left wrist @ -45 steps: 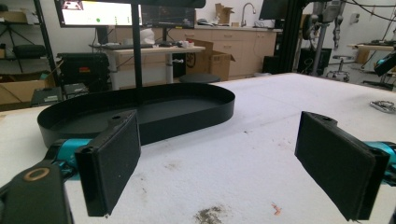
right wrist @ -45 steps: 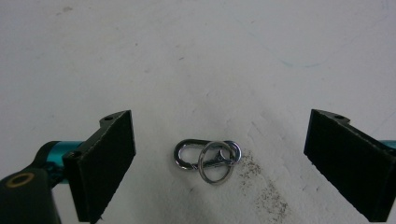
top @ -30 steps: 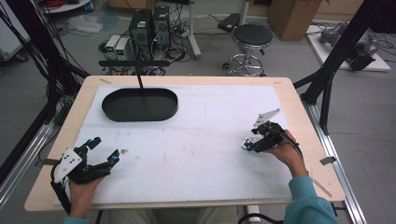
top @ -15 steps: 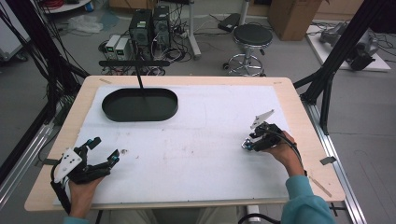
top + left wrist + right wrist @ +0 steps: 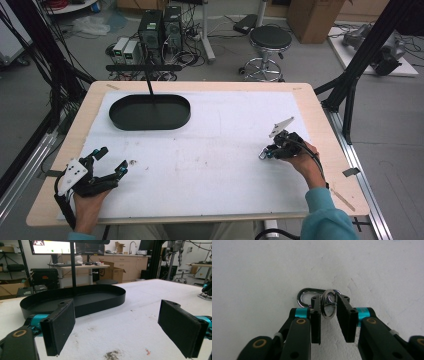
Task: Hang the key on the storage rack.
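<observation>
Meanwhile, at the white-covered table [image 5: 210,165], the right gripper [image 5: 329,305] pinches a key ring [image 5: 328,304] with clip [image 5: 305,297] low over the cloth, the left gripper [image 5: 125,322] waits wide open and empty, and the black tray [image 5: 150,111] seemingly awaits filling.

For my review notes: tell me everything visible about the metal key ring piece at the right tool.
The key ring is shiny silver metal: a round split ring standing upright between the right tool's two black jaws, which have closed in on it from both sides. It joins a rounded, carabiner-like clip lying flat on the white table cover just behind. In the high view it is too small to make out.
</observation>
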### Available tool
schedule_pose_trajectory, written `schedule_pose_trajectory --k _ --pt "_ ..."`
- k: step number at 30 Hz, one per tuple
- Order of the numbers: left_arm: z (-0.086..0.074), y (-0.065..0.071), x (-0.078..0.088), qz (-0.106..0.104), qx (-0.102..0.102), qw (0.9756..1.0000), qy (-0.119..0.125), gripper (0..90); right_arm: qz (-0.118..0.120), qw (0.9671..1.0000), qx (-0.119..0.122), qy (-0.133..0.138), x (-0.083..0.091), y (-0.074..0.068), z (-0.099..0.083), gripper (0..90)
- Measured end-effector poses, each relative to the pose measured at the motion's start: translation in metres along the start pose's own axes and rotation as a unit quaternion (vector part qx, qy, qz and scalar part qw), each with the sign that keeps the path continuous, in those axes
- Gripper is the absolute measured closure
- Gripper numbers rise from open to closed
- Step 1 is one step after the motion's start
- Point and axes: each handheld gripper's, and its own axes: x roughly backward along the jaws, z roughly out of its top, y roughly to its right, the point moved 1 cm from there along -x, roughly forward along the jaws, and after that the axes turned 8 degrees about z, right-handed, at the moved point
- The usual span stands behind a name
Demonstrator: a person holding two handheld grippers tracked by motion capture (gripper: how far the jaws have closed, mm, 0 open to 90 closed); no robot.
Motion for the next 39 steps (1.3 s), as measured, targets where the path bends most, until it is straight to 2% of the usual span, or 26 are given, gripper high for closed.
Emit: schedule_pose_trajectory --k 4,13,23,30,35,39 --pt "0.000 0.000 0.000 0.000 0.001 1.0000 0.000 14.8 -0.002 1.0000 -0.004 0.000 0.001 0.001 -0.001 81.5" --pt "0.000 0.000 0.000 0.000 0.000 1.0000 0.000 14.8 -0.003 1.0000 -0.009 0.003 0.003 0.002 -0.001 85.8" --pt "0.000 0.000 0.000 0.000 0.000 1.0000 0.000 14.8 -0.005 0.9999 -0.009 0.005 0.004 0.003 -0.001 86.6" --pt "0.000 0.000 0.000 0.000 0.002 1.0000 -0.001 14.7 -0.004 0.9997 -0.021 0.009 0.004 0.004 -0.002 88.6" --pt "0.000 0.000 0.000 0.000 0.002 1.0000 0.000 14.8 -0.008 0.9997 -0.020 0.010 0.005 0.005 -0.002 89.2" --pt "0.000 -0.001 0.000 0.000 0.005 1.0000 0.000 14.8 0.003 0.9986 -0.030 0.043 0.010 0.006 -0.001 89.3"
